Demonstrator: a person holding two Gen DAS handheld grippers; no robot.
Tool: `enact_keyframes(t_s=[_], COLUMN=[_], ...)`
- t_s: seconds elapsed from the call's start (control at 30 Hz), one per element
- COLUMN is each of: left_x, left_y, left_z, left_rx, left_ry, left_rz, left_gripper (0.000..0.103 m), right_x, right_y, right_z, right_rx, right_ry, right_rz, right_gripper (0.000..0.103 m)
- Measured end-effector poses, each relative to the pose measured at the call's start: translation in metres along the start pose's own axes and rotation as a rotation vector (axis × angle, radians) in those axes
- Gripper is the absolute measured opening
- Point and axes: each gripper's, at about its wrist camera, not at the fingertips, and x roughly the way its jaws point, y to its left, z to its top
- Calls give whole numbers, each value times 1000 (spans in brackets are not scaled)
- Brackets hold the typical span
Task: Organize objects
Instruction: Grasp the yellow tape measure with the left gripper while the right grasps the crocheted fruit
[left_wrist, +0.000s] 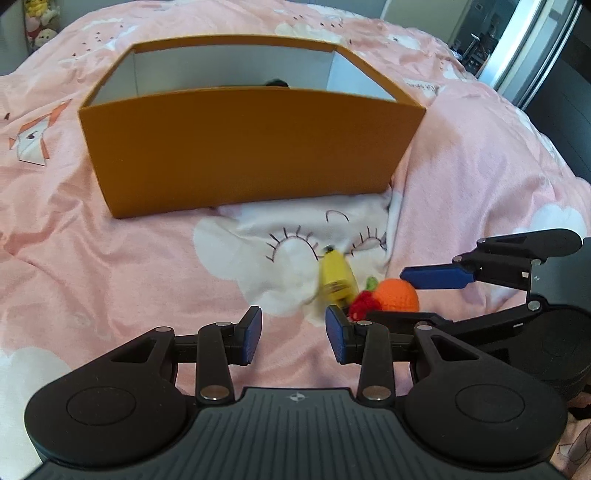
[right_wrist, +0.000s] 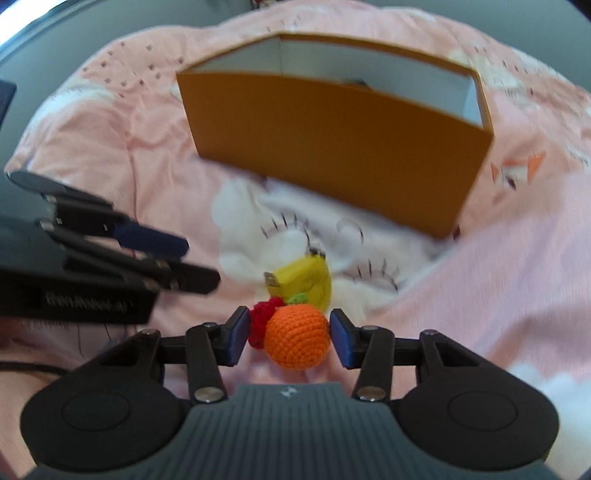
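An orange crochet ball with a green leaf lies on the pink bedding beside a red crochet piece and a yellow toy. My right gripper straddles the ball. Its left pad touches the red piece, and a thin gap shows at the right pad. The left wrist view has the same ball, the yellow toy and my right gripper around the ball. My left gripper stands open over bare bedding, just left of the toys. Behind them stands an orange box with white inner walls.
A small dark thing shows inside the box, mostly hidden by its front wall. The quilt is rumpled, with a white cloud print under the toys. Plush toys sit at the far left corner. A mirrored door stands at the right.
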Motion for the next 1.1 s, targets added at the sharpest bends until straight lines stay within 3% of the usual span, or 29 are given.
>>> enact_keyframes(t_s=[0.17,0.3,0.37,0.6,0.8,1.1], left_x=[-7,-5,-3,15,39,66], left_y=[6,5,2,-22,-46,-59], left_z=[4,5,5,11,4,-8], left_rx=[-18,-4,18,192,449,570], left_ry=[-40,-38,-31,-32,-14,13], left_rz=[-17,-49,-65,-51,20,71], left_gripper=[42,42,42,53,55,59], right_x=[-7,-10,-9,6,9,21], right_y=[-6,-30,-43,-52,-65,-68], right_z=[7,1,-5,-18,-25,-30], right_rx=[27,132,204,270,332,349], right_ry=[-42,-46,-40,31,45,103], right_rz=[-15,-91,-82,-54,-6,43], right_gripper=[47,47,47,49,52,58])
